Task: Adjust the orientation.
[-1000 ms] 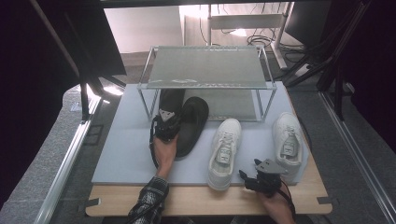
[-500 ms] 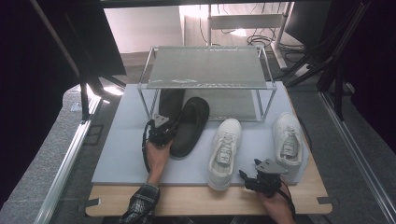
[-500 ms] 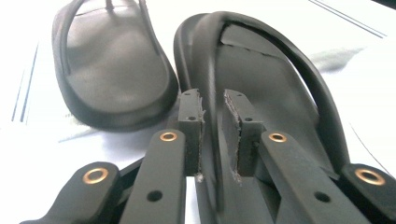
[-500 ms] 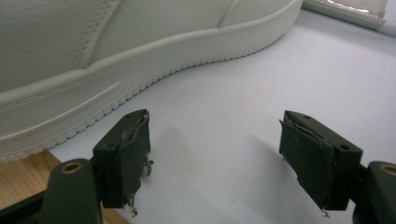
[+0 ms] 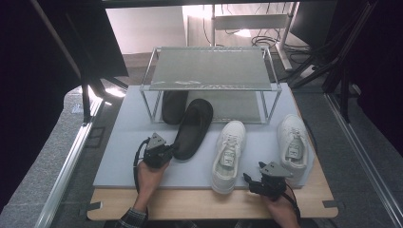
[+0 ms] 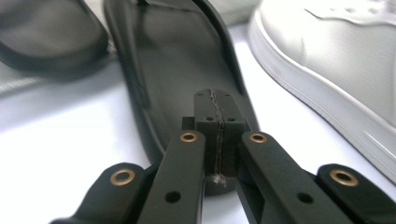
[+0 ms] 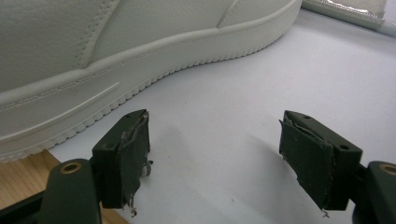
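My left claw (image 6: 217,135) is pressed together, empty, at the heel edge of the black slipper (image 5: 192,129), which lies on the grey mat (image 5: 121,142) with its toe under the rack (image 5: 209,71). My right claw (image 7: 229,154) stands apart over bare mat, just beside the near white shoe (image 5: 229,154), by the desk's (image 5: 190,204) front edge.

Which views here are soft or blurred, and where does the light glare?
High view: bright glare behind the rack, dark surroundings, the mat evenly lit. Left gripper view: shut jaws sharp, the black slipper fairly clear, the second slipper and white sneaker blurred. Right gripper view: sharp throughout, soft shadows under the open jaws beside the sneaker's sole.
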The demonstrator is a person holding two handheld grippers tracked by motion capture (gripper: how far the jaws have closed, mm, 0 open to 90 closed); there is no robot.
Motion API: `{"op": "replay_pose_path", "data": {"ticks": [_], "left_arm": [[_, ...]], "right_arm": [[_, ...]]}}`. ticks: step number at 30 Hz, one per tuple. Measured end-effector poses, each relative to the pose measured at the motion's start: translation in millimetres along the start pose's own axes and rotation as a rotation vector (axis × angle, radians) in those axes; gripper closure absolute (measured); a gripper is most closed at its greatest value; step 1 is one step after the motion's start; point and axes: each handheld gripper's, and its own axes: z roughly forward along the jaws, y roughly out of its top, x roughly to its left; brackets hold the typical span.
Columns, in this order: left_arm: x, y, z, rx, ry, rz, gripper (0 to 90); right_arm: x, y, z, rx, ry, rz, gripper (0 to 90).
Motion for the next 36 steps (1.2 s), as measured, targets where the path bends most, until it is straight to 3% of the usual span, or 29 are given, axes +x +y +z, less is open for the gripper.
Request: {"op": "replay_pose_path", "data": {"ticks": [7, 15, 18, 36], "left_arm": [[-9.4, -16.9, -6.4, 0.042, -0.015, 0.025, 89.4], [-16.0, -27.8, -6.7, 0.088, 0.035, 0.077, 89.3], [-18.5, -28.2, -2.7, 0.106, 0.06, 0.099, 89.3], [-27.6, -15.2, 21.5, 0.13, 0.07, 0.143, 89.3]], "right_arm": [[0.0, 0.0, 0.0, 0.0, 0.0, 0.0, 24.8], [0.0, 0.0, 0.0, 0.0, 0.0, 0.0, 24.8], [0.0, 0.0, 0.0, 0.0, 0.0, 0.0, 24.8], [0.0, 0.0, 0.0, 0.0, 0.0, 0.0, 24.8]]}}
